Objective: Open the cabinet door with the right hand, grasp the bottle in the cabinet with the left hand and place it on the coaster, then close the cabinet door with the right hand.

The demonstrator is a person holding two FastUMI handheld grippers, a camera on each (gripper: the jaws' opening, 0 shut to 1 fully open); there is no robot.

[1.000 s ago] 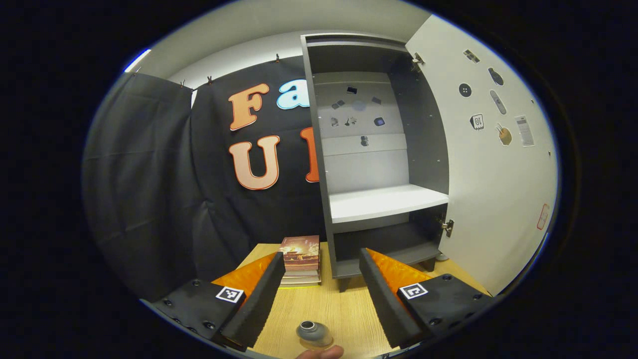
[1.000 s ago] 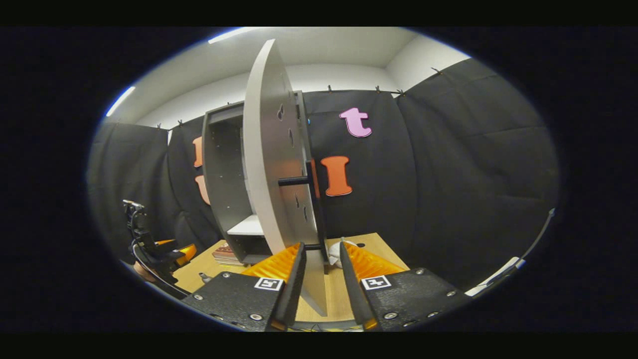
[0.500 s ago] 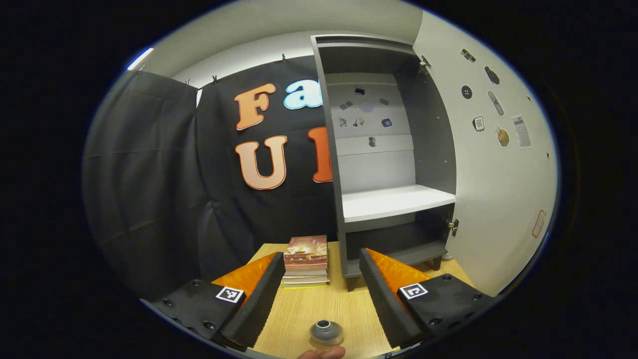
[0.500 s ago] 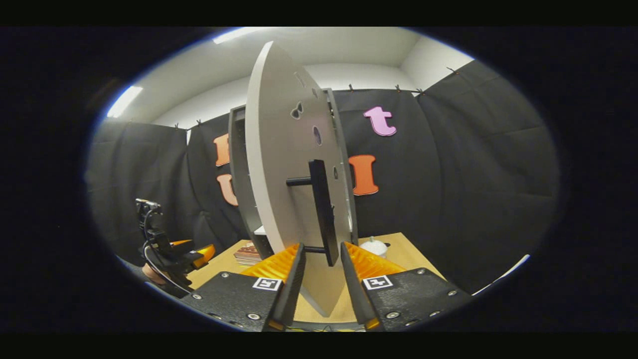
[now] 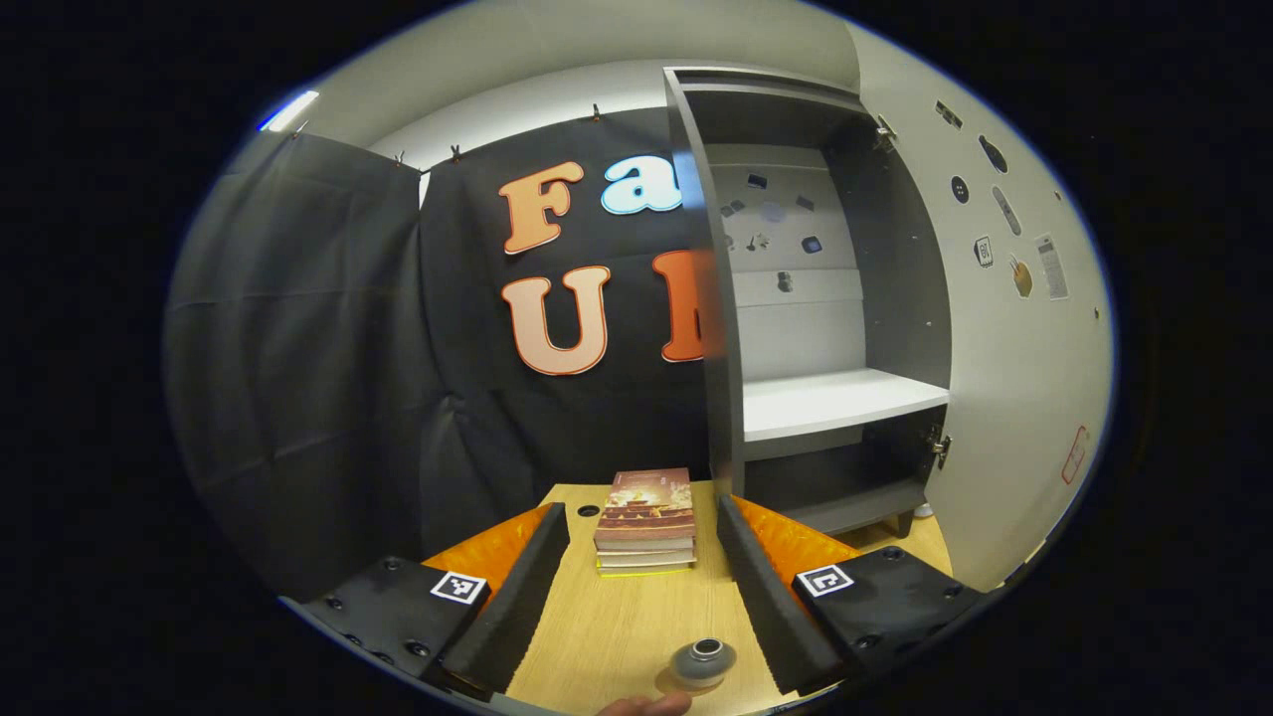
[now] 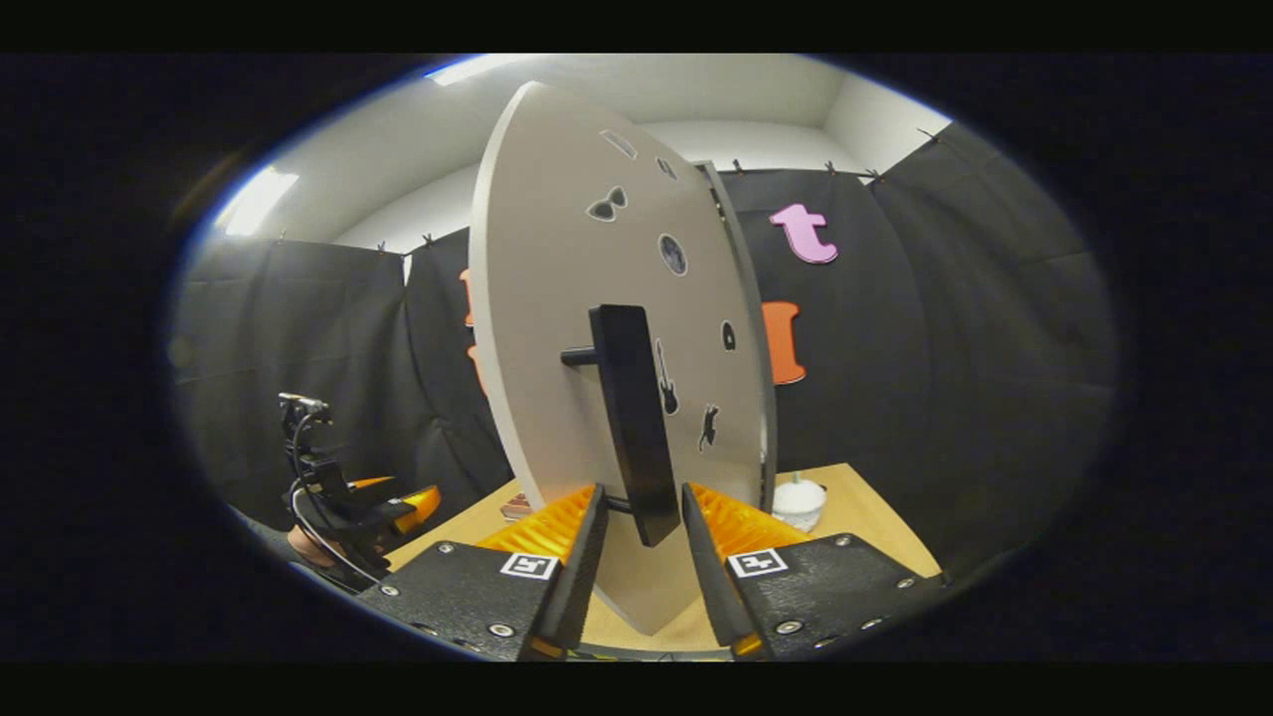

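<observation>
The grey cabinet (image 5: 718, 298) stands open on the wooden table (image 5: 617, 626), its white shelf (image 5: 835, 403) bare. The white door (image 5: 1004, 328) hangs partly swung in. In the right gripper view its sticker-covered outer face (image 6: 557, 298) turns toward me, and my right gripper (image 6: 642, 489) is shut on the lower end of the black door handle (image 6: 632, 418). The bottle (image 5: 702, 661) stands upright on the table, seen from above, just below my left gripper (image 5: 639, 509), which is open and holds nothing. What lies under the bottle I cannot tell. That left gripper (image 6: 388, 507) also shows far left in the right gripper view.
A stack of books (image 5: 646, 517) lies on the table left of the cabinet's foot. A white lidded pot (image 6: 799, 500) sits on the table right of the cabinet. A fingertip (image 5: 641, 704) shows at the near table edge. Black cloth walls close the booth.
The door has swung toward shut with my right gripper on its handle, turning from edge-on to face-on. My left gripper has drifted left of the cabinet, still open above the bottle.
</observation>
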